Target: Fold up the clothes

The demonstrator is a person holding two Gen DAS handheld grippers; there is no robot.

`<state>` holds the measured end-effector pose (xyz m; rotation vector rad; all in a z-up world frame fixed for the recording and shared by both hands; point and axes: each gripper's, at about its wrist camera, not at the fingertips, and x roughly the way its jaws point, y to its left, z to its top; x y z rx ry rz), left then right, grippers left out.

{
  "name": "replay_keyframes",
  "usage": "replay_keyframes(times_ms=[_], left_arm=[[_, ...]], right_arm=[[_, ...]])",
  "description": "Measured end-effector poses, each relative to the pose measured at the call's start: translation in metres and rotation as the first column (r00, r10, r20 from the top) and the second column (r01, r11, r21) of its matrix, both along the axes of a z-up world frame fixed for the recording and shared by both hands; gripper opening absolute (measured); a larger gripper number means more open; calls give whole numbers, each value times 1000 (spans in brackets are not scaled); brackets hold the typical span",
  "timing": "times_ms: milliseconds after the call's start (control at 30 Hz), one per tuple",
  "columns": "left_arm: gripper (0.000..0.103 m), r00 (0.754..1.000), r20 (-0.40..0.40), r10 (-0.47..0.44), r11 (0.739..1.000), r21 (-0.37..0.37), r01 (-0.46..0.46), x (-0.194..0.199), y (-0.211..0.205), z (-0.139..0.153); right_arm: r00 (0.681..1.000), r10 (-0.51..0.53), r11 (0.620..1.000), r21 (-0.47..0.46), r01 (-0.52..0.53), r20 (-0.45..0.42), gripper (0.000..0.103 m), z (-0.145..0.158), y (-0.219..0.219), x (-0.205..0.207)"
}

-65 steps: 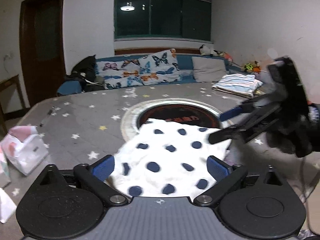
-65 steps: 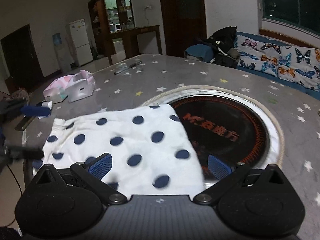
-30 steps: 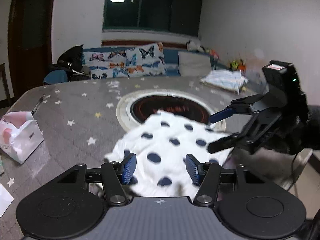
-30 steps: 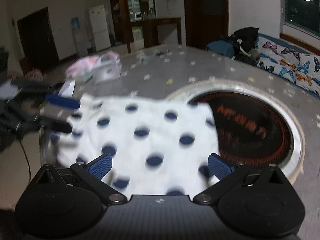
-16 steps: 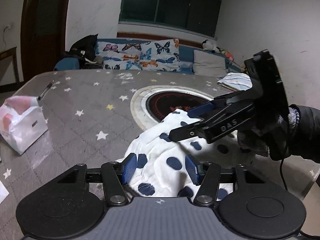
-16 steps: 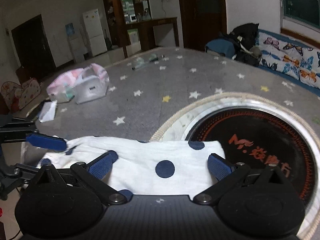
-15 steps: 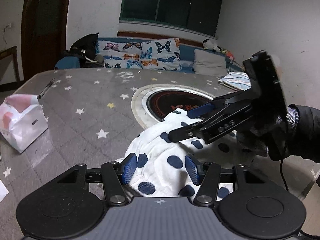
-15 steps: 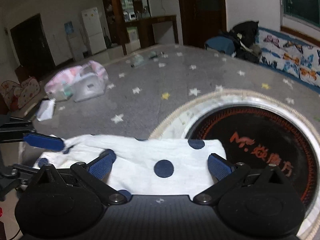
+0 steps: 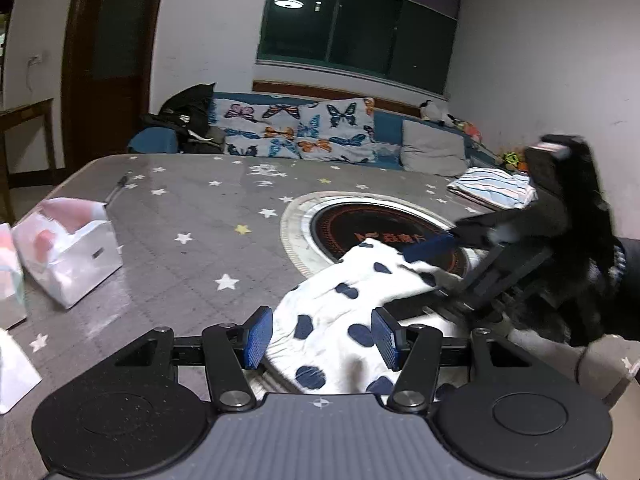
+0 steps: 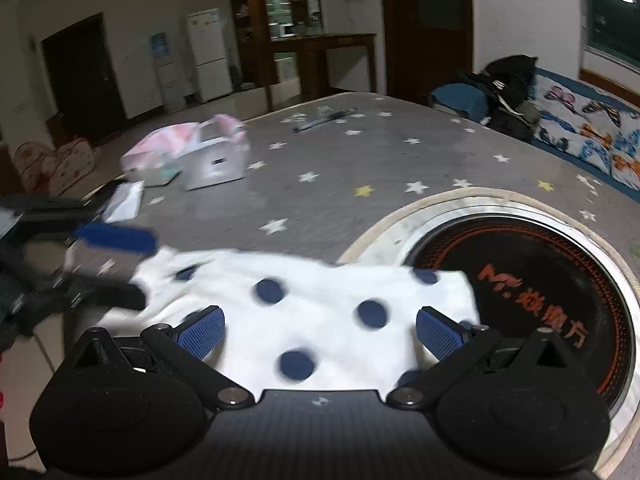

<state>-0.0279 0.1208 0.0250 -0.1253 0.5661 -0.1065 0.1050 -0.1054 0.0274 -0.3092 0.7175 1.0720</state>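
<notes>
The near edge of the dotted cloth (image 9: 340,320) was hidden behind the left claw (image 9: 320,338) body. In the right wrist view the cloth and the left claw were smeared by motion blur. The right claw (image 9: 436,268) was blurred too; its grip on the cloth could not be read
</notes>
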Motion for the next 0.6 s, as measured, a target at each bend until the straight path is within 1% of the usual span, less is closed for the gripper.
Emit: replay_keyframes(times_ms=[167, 300, 367, 467, 600], left_arm=[[58, 999, -27, 24, 999, 33, -23, -3, -2, -9], [63, 998, -43, 53, 997, 59, -51, -3, -3, -12], [66, 996, -44, 77, 996, 49, -75, -6, 1, -11], [73, 993, -34, 117, 993, 11, -116, -13, 10, -6], [80, 986, -35, 163, 986, -22, -164, -24, 19, -1]], right_arm=[[997, 64, 997, -35, -63, 31, 103, -9, -3, -29], [996, 68, 995, -76, -63, 63, 103, -19, 0, -41], [994, 69, 995, -71, -63, 84, 103, -14, -1, -45], [988, 91, 995, -57, -85, 124, 103, -1, -4, -56], [969, 171, 985, -65, -162, 180, 103, 9, -3, -80]])
